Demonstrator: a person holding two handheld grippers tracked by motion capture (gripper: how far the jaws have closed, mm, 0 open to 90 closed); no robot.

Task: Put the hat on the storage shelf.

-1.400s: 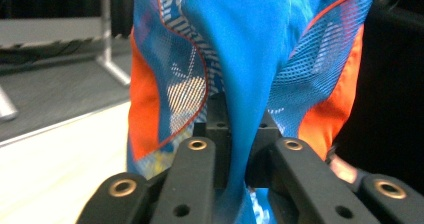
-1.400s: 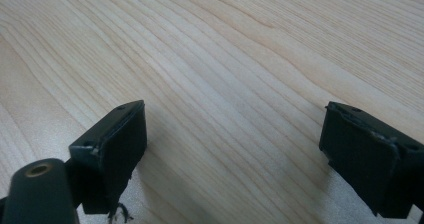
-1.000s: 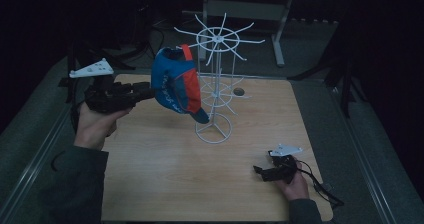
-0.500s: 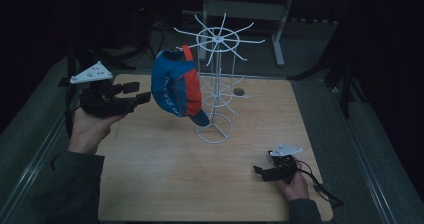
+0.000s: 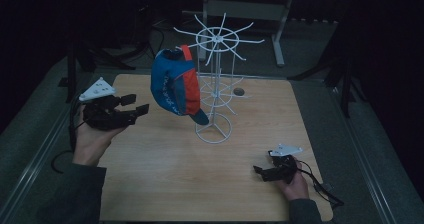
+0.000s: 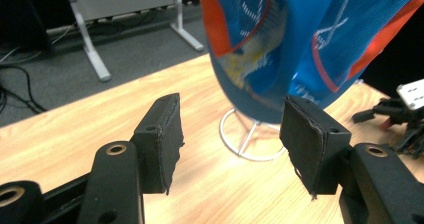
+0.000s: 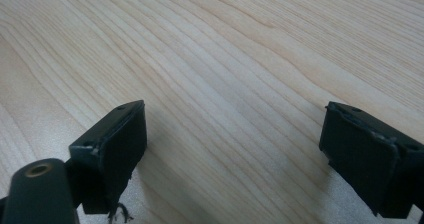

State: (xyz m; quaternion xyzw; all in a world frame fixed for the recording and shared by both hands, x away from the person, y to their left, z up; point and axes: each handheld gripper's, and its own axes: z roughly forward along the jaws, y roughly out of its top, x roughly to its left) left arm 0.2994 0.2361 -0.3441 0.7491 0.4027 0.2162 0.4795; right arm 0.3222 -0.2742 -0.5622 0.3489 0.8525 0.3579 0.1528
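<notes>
Hanging from the white wire rack (image 5: pixel 216 84), the blue-orange fabric cap (image 5: pixel 176 82) is free; left gripper (image 5: pixel 132 106) jaws, just opening, are released beside it; right gripper (image 5: pixel 260 170) jaws released.

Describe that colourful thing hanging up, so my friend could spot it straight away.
Find the wooden table, then the white wire rack standing mid-table. On the rack's left side hangs a blue and orange cap, the one bright, soft thing there.
</notes>
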